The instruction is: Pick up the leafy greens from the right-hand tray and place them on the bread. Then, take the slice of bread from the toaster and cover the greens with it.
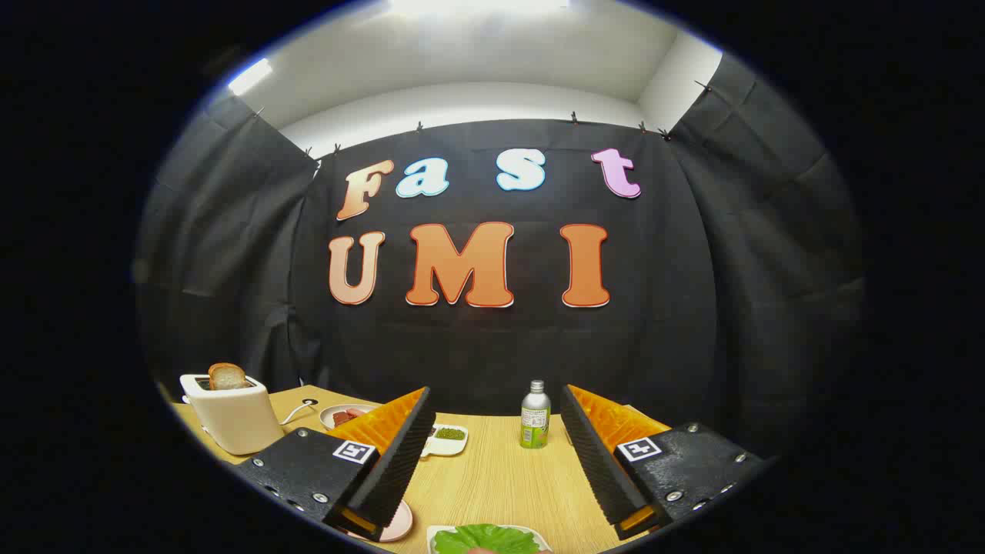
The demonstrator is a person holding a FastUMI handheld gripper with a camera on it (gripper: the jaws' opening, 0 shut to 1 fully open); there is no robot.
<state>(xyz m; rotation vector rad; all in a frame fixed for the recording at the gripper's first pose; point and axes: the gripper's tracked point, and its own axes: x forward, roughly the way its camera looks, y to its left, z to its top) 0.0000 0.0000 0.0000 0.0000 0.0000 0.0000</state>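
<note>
My gripper (496,431) is held above the wooden table (492,477) with its fingers wide open and nothing between them. Leafy greens (485,538) lie on a white tray (442,532) just below and between the fingers, close to me. A white toaster (231,415) stands beyond the left finger at the table's far left, with a browned slice of bread (227,376) sticking up out of its slot. A pink plate (399,522) peeks out beside the left finger; what lies on it is hidden.
A small bottle with a green label (535,415) stands upright beyond the fingers, near the back wall. A round plate with reddish pieces (344,416) and a white dish holding something green (448,437) sit behind the left finger. The toaster's cord (296,412) trails on the table.
</note>
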